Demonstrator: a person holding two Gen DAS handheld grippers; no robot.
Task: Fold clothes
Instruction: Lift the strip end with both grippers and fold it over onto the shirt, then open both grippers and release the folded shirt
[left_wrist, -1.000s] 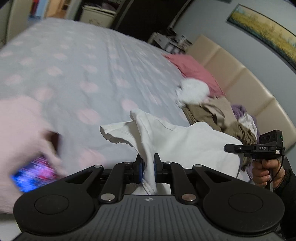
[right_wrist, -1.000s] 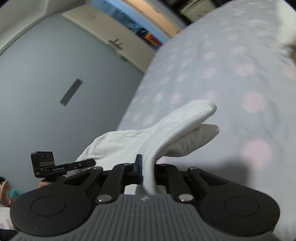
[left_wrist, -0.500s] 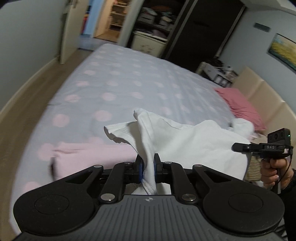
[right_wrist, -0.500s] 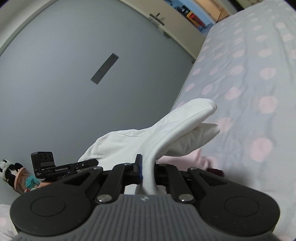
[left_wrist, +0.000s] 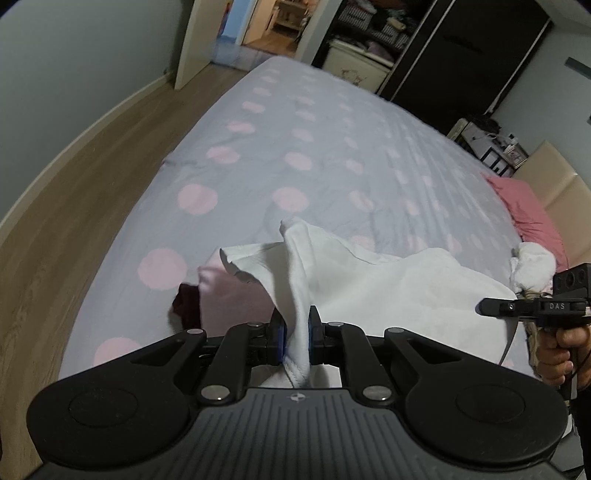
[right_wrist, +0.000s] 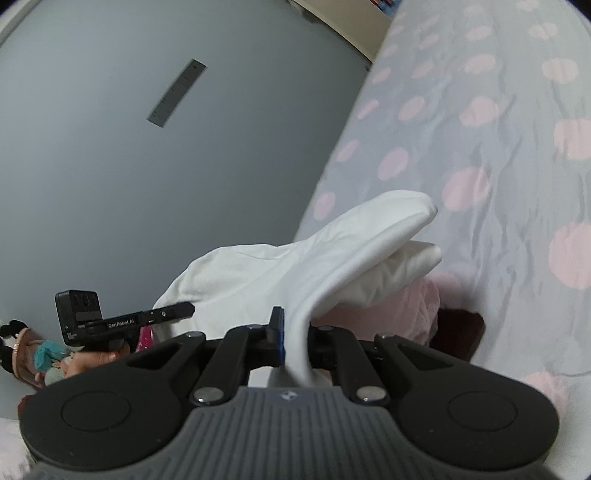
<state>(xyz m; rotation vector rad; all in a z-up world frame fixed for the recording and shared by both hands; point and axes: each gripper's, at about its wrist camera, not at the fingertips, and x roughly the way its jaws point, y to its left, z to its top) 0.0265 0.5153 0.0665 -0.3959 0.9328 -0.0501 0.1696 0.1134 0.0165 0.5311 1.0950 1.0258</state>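
We had the white garment (left_wrist: 388, 280) pinched in both tools, left tool (left_wrist: 295, 341) and right tool (right_wrist: 295, 343). Light, limp cloth; it looked best gripped at hems and corners, held taut.

A wide bed (left_wrist: 332, 155) fills the room, spread with a grey cover dotted with pale pink circles. Light wood flooring (left_wrist: 85, 177) runs along its side up to a plain grey-blue wall (right_wrist: 110, 184). At the far end an open doorway (left_wrist: 266, 22) shows a brighter room, beside a dark wardrobe (left_wrist: 461, 55). A beige padded headboard (left_wrist: 561, 184) stands at the right, with a cluttered nightstand (left_wrist: 487, 144) near it.
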